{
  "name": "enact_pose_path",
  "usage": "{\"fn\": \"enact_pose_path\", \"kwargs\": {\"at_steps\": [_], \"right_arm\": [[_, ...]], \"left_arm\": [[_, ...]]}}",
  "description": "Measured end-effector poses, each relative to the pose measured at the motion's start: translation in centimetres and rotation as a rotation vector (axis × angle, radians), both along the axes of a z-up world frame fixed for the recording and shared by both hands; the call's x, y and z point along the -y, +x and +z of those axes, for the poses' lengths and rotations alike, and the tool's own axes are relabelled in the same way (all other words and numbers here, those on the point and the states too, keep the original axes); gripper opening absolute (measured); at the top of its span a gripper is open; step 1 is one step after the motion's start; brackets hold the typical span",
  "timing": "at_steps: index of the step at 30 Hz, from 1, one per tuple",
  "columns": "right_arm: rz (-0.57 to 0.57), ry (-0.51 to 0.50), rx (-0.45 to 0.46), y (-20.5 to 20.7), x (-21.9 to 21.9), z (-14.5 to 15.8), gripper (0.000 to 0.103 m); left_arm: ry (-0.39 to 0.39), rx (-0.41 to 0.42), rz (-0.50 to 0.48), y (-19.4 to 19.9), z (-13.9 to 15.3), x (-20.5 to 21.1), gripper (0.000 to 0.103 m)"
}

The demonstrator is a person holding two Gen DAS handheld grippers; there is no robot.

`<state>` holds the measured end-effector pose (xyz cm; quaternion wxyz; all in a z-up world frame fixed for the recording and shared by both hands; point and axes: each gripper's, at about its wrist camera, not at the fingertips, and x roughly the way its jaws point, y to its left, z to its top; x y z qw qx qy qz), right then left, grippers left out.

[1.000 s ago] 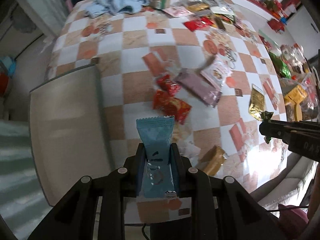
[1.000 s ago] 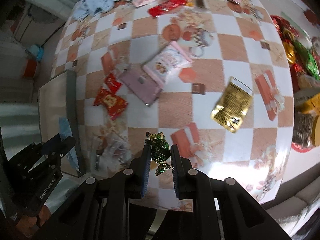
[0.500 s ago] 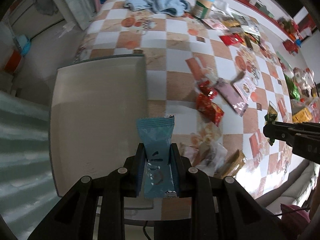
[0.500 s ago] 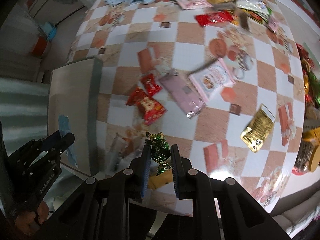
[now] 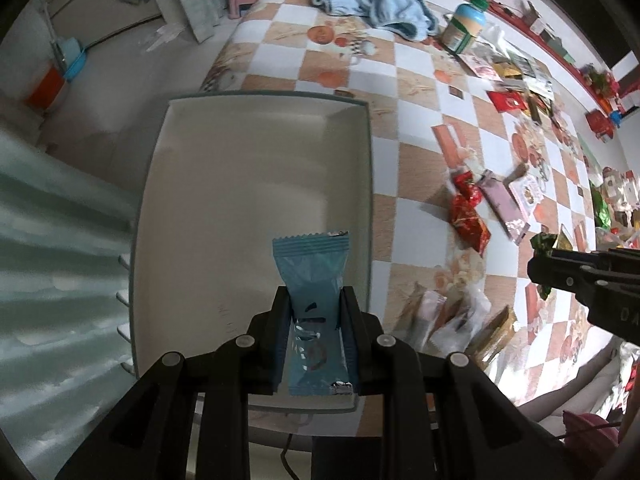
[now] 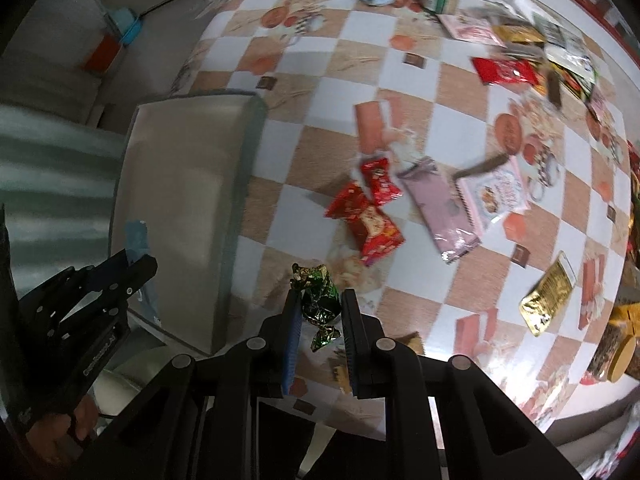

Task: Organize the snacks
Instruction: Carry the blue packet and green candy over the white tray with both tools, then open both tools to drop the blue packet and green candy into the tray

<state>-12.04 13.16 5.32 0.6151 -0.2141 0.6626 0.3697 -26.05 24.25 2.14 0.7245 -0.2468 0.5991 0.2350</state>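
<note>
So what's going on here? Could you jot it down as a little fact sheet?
Left tool: shut on a blue snack packet, above the tray
Right tool: shut on a green foil candy, above the table
Tray: grey, nothing lying in it
Table: checkered cloth, red packets and pink packets scattered

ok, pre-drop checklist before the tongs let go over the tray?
1. Left tongs shut on the blue packet: ok.
2. Blue packet over the tray interior: ok.
3. Right tongs shut on the green foil candy: ok.
4. Green foil candy over the tray: not ok, it hangs over the checkered tablecloth beside the tray's rim.
5. Tray free of other items: ok in the part the left wrist view shows.
6. Height of the packet above the tray floor: cannot tell.
</note>
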Motion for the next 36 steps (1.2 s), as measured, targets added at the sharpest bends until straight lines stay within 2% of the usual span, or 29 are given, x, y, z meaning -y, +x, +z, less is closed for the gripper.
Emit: {"fn": "enact_pose_path", "kwargs": {"at_steps": [10, 21, 26, 27, 32, 35, 36], "right_arm": [[0.109, -0.012, -0.018, -3.0, -3.9, -0.6, 0.021], [0.245, -0.019, -0.093, -7.7, -8.8, -2.4, 0.021], [0.283, -0.078, -0.105, -9.6, -10.3, -3.8, 0.021], [0.286, -0.114, -0.101, -9.8, -10.7, -4.2, 0.021], [0.297, -0.137, -0.117, -10.7, -11.8, -5.3, 0.021], [0.301, -0.14, -0.133, -11.0, -12.1, -5.6, 0.021], [0.301, -0.144, -0.135, -11.1, -12.5, -5.8, 0.021]], "left_arm": [[-0.012, -0.023, 0.065, -2.7, -0.9, -1.7, 0.026], [-0.038, -0.094, 0.12, -5.6, -3.3, -2.9, 0.026], [-0.05, -0.131, 0.125, -6.5, -4.6, -3.3, 0.026], [-0.055, -0.137, 0.125, -6.6, -4.8, -3.4, 0.026], [-0.048, -0.143, 0.112, -6.6, -5.1, -3.6, 0.027], [-0.051, -0.141, 0.105, -6.3, -5.0, -3.5, 0.04], [-0.049, -0.138, 0.103, -6.4, -5.0, -3.6, 0.051]]}}
